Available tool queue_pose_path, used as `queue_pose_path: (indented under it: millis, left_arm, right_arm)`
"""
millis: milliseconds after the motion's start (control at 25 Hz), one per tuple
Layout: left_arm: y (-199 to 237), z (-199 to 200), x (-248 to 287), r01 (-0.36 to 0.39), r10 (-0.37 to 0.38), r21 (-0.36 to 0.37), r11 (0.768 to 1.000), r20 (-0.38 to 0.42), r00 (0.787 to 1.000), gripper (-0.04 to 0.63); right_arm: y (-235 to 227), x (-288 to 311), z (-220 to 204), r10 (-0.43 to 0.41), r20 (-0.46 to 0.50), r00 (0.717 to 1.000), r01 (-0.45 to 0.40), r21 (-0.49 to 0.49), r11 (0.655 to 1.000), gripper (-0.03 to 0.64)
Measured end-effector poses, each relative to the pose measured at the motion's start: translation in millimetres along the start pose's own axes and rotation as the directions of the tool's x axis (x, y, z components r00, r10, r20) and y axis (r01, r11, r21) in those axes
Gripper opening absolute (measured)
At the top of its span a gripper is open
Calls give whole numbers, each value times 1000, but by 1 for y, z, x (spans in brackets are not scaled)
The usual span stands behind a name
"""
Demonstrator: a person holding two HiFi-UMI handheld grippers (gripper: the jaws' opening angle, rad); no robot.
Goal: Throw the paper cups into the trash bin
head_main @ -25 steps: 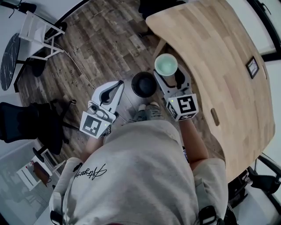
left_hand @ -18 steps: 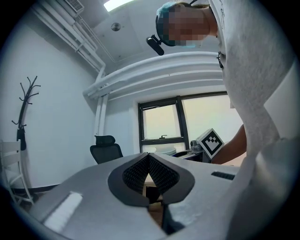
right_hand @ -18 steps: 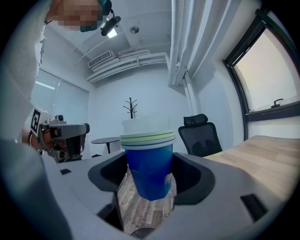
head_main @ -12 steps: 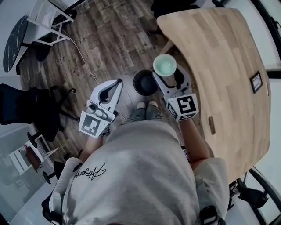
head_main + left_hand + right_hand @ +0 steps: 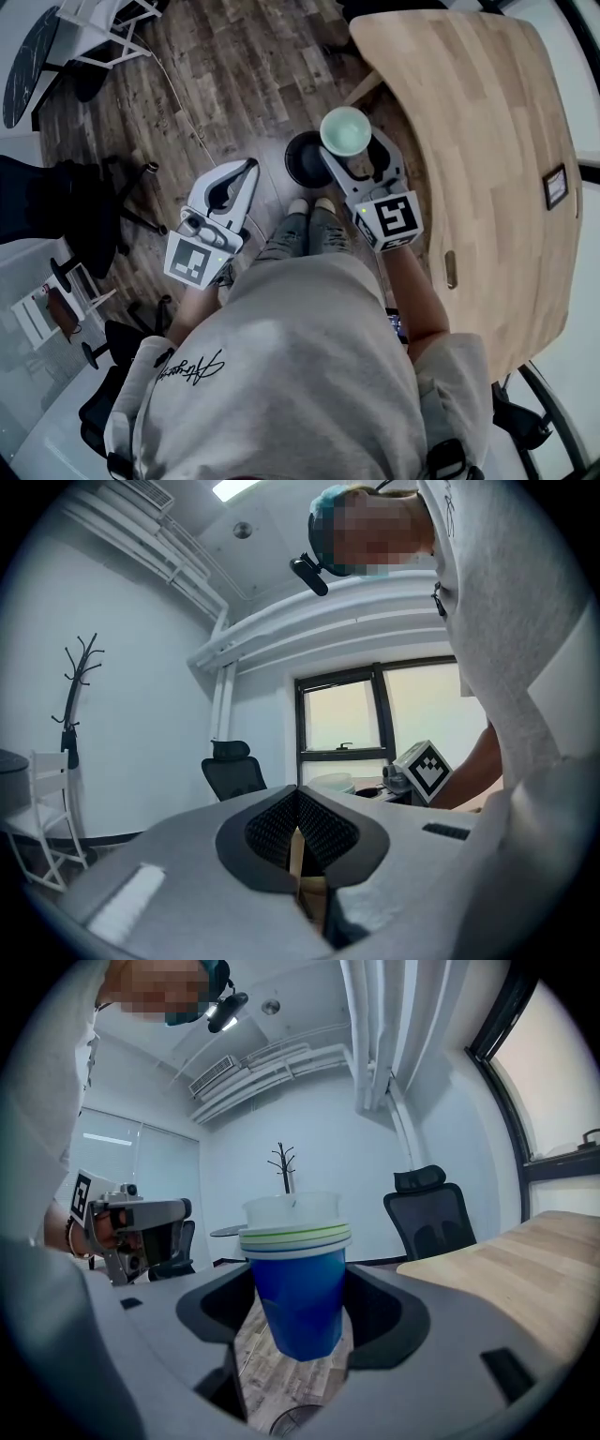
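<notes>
Spanning the right of the head view, the desk (image 5: 487,141) curves close to the action, and its edge runs just beside the right claw (image 5: 349,150). On the wood floor (image 5: 234,84) below stands the black trash bin (image 5: 302,171), between the desk edge and the person's shoes (image 5: 300,205). The right claw grips the nested paper cups (image 5: 300,1288) upright, mouth up. They hang above the bin's right rim, so the drop likely needs a small shift left. The left claw (image 5: 298,803) is closed on nothing, across the bin, over open floor.
</notes>
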State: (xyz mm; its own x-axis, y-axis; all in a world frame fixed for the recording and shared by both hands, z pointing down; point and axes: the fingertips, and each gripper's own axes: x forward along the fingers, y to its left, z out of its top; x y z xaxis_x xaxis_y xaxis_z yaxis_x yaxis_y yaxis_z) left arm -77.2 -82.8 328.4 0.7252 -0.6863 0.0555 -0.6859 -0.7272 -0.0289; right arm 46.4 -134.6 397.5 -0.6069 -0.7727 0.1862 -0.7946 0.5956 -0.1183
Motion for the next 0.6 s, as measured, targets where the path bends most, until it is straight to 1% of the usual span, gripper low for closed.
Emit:
queue_pose_path:
  millis: [120,320,600]
  left_arm:
    - [2,-8,0,-20,20,-20,1000,-2,1000,3]
    - [8,-29,-2,-56,55,-35,998,-29,998,3]
    - [19,-53,-13,-100,96,-66,993,-57,994,3]
  right_arm:
    - [5,7,-9,31,-17,999,-31,2,1000,305]
    - [12,21,-35,78,-57,995,-77,8,997,305]
    - [24,38,-63,123,-97,988,-121,22,992,304]
